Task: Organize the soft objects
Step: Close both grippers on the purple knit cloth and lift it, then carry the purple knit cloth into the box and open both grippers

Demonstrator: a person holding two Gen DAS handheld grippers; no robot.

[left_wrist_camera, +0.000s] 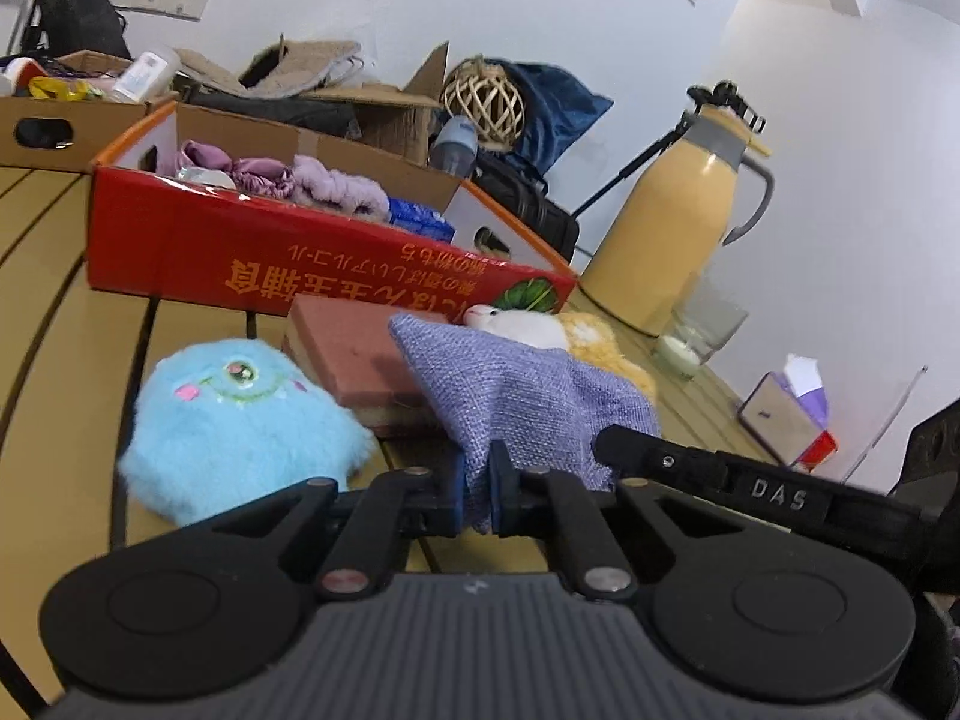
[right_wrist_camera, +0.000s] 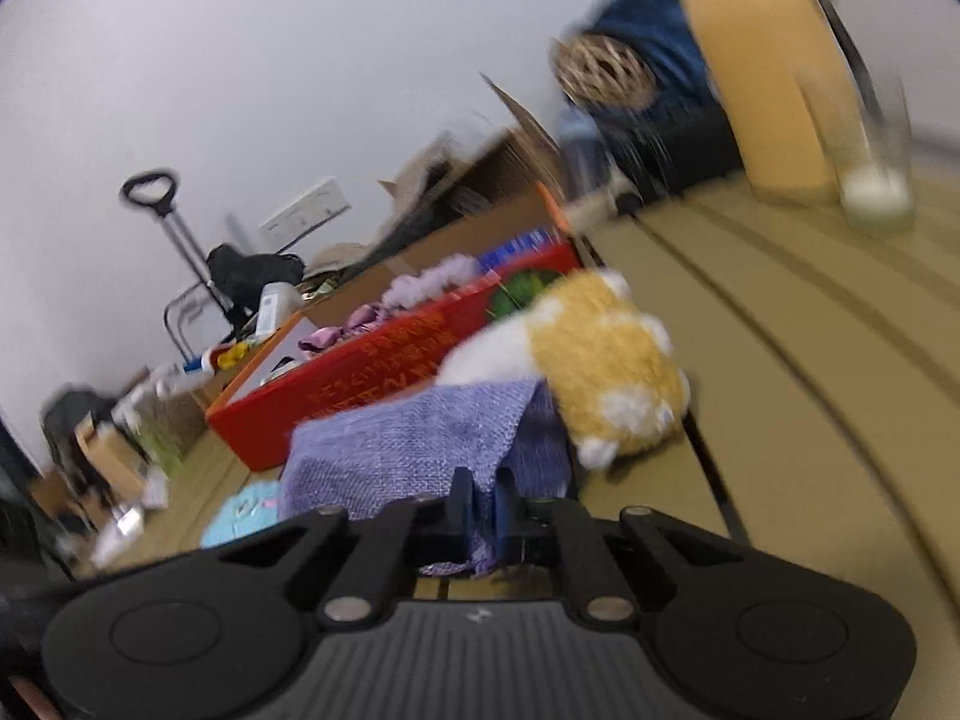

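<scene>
Slatted tan table (left_wrist_camera: 54,360) stayed cluttered; I had left gripper (left_wrist_camera: 477,483) and right gripper (right_wrist_camera: 480,510) clamped on purple woven cloth (left_wrist_camera: 516,396). Red cardboard box (left_wrist_camera: 252,252) part-filled; fuzzy blue plush (left_wrist_camera: 240,420), rest unsorted.

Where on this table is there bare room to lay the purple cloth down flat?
Bare table lies right of the yellow plush, before the flask and glass. Another strip runs left of the blue plush, below the red box. Around the purple cloth, the sponge and both plushes crowd together.
</scene>
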